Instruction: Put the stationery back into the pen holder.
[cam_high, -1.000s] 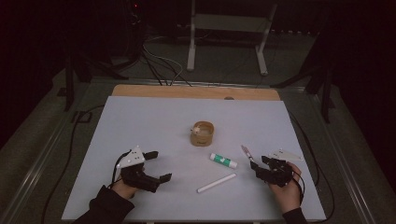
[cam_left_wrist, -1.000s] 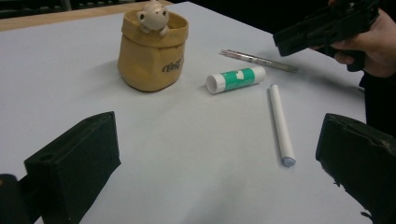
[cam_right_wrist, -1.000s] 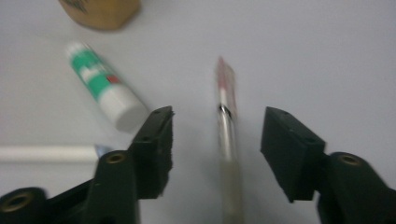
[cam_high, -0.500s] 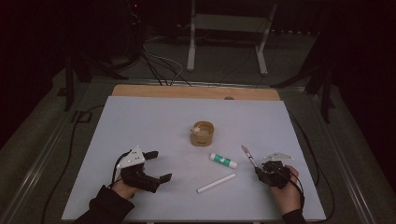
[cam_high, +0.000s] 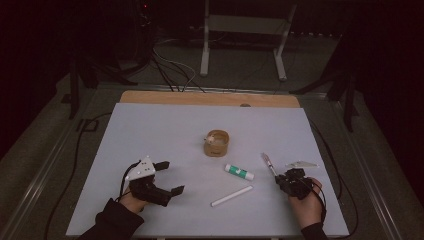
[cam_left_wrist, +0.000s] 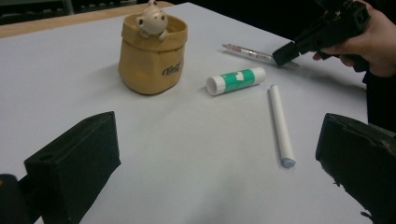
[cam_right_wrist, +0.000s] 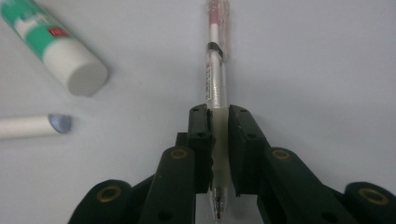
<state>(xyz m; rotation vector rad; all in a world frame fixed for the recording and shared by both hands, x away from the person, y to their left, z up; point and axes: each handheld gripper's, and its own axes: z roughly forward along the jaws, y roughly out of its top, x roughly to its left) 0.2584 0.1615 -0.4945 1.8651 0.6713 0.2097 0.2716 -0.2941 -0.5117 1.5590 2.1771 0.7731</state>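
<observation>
**Right jaws clamping down on the pen**

The right gripper (cam_right_wrist: 218, 122) is now pinching the clear pen (cam_right_wrist: 216, 70) near its tip end; its jaws have just been closing, and in the right gripper view the two black pads are pressing on either side of the pen's pale grip section. A second ago those jaws were standing apart around the pen; now the gap is gone. The pen is lying flat on the white table (cam_high: 150, 130), at the right side, pointing away from the hand toward the middle of the table.

The left gripper (cam_high: 167, 176) is resting at the left, its jaws standing wide with nothing between them, as the left gripper view is showing.

Near the pen, the green-and-white glue stick (cam_high: 239, 172) and the white marker (cam_high: 232, 196) are lying untouched, and the tan pouch-shaped holder (cam_high: 216, 143) with a small figure at its rim is standing upright mid-table.

Judging from this, the grasp is looking complete and the pen is ready for lifting; the holder is the likely destination, though that is only a guess
</observation>
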